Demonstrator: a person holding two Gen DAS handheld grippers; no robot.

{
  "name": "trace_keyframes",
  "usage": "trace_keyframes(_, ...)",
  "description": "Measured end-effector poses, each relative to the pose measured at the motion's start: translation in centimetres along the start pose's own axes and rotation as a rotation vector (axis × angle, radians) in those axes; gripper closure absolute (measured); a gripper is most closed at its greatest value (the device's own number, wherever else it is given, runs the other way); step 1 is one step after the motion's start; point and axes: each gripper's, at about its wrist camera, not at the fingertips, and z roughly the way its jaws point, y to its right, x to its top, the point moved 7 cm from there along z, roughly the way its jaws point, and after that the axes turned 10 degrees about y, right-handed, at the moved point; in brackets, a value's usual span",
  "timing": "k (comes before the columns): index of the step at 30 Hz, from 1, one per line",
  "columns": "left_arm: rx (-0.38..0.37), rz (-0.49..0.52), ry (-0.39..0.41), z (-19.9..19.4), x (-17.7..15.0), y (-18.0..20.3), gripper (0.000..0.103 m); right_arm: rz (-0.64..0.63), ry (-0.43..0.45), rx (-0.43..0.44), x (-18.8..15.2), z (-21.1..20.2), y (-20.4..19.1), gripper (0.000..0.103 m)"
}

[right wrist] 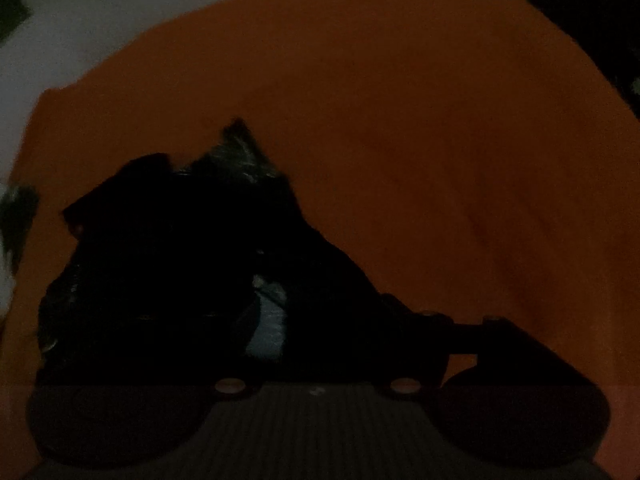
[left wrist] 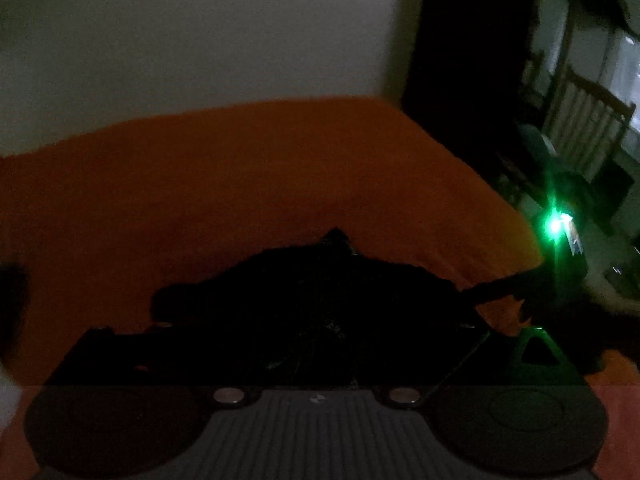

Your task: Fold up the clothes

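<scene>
Dark garment lies crumpled on the orange bed cover, near edge of the bed. Long axis runs left to right in the left wrist view; one peaked corner sticks up toward the far side. From the right wrist view the same garment reads as a lumpy heap, taller at left, tapering low to the right, with faint pale flecks on the peak and a small pale patch near its middle. Cloth looks soft and matte; detail lost in the dark.

Left gripper: jaws spread wide, garment just ahead, nothing pinched that I can see.

Right gripper: fingers merge with the black cloth; cannot tell if released or clamped.

Cover smooth, flat. Pale bare wall beyond. Far right: green light, slatted wooden chair.
</scene>
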Motion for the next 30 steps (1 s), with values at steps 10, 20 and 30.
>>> trace_keyframes(10, 0.139, -0.125, -0.145, 17.7, 1.3, 0.4, 0.006, -0.017, 0.042, 0.103, -1.6, -6.6, 0.2, 0.09)
trace_keyframes(20, 0.101, -0.068, -0.186, 19.3, -3.8, 0.3, 0.097, -0.057, 0.116, 0.046, -2.3, -9.5, -1.8, 0.09)
trace_keyframes(30, 0.138, -0.158, 0.039, 11.2, 3.6, -6.7, 0.097, -0.069, 0.222, 0.027, 7.0, -5.0, -4.8, 0.089)
